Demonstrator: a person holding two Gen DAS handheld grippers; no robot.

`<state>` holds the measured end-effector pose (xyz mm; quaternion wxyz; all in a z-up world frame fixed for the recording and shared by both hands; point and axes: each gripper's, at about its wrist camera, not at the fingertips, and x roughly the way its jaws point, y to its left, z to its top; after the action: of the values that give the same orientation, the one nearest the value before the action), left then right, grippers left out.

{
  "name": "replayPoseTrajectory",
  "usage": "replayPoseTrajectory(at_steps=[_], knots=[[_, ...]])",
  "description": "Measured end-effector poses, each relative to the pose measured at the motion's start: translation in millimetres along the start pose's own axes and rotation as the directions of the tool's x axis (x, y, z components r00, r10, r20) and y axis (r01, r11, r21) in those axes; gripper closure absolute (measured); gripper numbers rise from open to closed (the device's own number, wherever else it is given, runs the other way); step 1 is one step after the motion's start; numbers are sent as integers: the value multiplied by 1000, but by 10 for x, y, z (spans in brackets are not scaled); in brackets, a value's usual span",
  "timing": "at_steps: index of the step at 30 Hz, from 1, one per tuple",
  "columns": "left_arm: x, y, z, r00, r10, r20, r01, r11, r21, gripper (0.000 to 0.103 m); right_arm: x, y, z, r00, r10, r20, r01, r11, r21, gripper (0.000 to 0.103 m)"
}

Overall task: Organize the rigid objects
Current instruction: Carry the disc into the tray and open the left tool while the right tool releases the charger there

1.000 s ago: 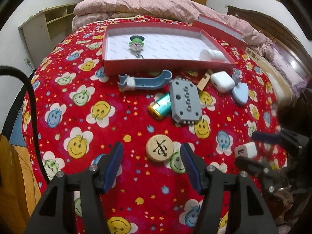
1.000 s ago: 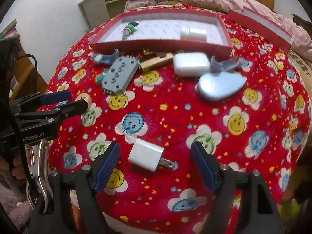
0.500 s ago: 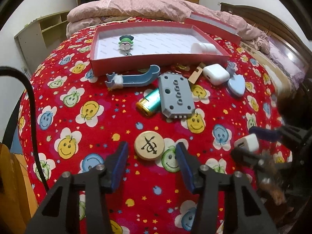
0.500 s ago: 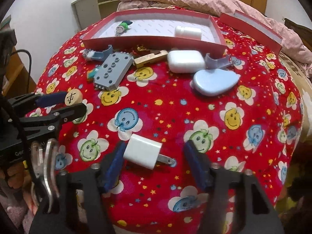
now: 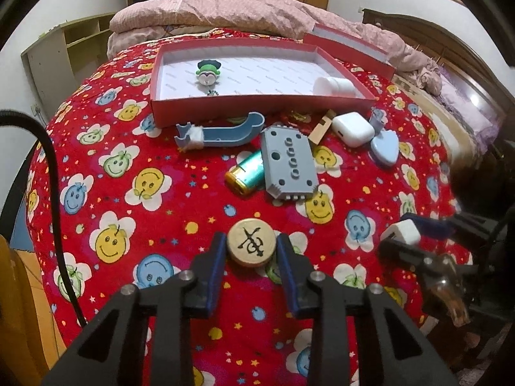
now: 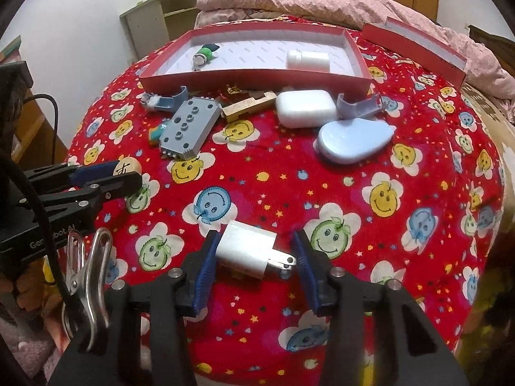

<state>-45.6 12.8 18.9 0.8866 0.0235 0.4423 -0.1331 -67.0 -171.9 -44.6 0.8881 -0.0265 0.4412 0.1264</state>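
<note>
My left gripper point(image 5: 251, 247) is shut on a round wooden chess piece point(image 5: 251, 247) with a black character, low over the red flowered bedspread. My right gripper point(image 6: 254, 251) is closed on a white USB charger plug point(image 6: 246, 251); the left pad touches the body and the right pad is at the prongs. The charger and right gripper also show at the right of the left wrist view point(image 5: 400, 231). A red box tray point(image 5: 257, 104) at the far side holds a green-hatted figure point(image 5: 208, 74) and a white bottle point(image 5: 333, 86).
In front of the tray lie a blue sled-shaped piece point(image 5: 222, 133), a grey studded block point(image 5: 288, 164), a teal battery point(image 5: 246, 177), a wooden piece point(image 6: 249, 106), a white earbud case point(image 6: 305, 107), a blue heart-shaped case point(image 6: 352, 140) and a grey clip point(image 6: 359, 106). The red lid point(image 6: 415, 48) lies far right.
Both grippers have closed: the left around the wooden chess piece, the right around the white charger. Both views have moved slightly nearer to the objects.
</note>
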Motion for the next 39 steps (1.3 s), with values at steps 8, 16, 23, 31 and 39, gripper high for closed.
replayPoseTrajectory(at_steps=[8,16,23,31,39], knots=[[-45,36,31,1000,-8,6,8,1000,-19,70,-26,-25,50,1000,18,8,-18,1000,3,56],[-82,119,152,1000,-4,17,5,999,-46,70,-27,-96,146,999,36,14,-36,999,16,56],[-112,176,329,999,0,41,2,998,-62,70,-45,-170,282,999,46,29,-47,999,20,56],[-98,218,537,998,7,63,-2,997,-77,70,-84,-183,466,997,46,60,-46,999,1,56],[-71,198,687,997,16,79,-11,998,-66,70,-41,-205,540,997,56,60,-57,998,6,56]])
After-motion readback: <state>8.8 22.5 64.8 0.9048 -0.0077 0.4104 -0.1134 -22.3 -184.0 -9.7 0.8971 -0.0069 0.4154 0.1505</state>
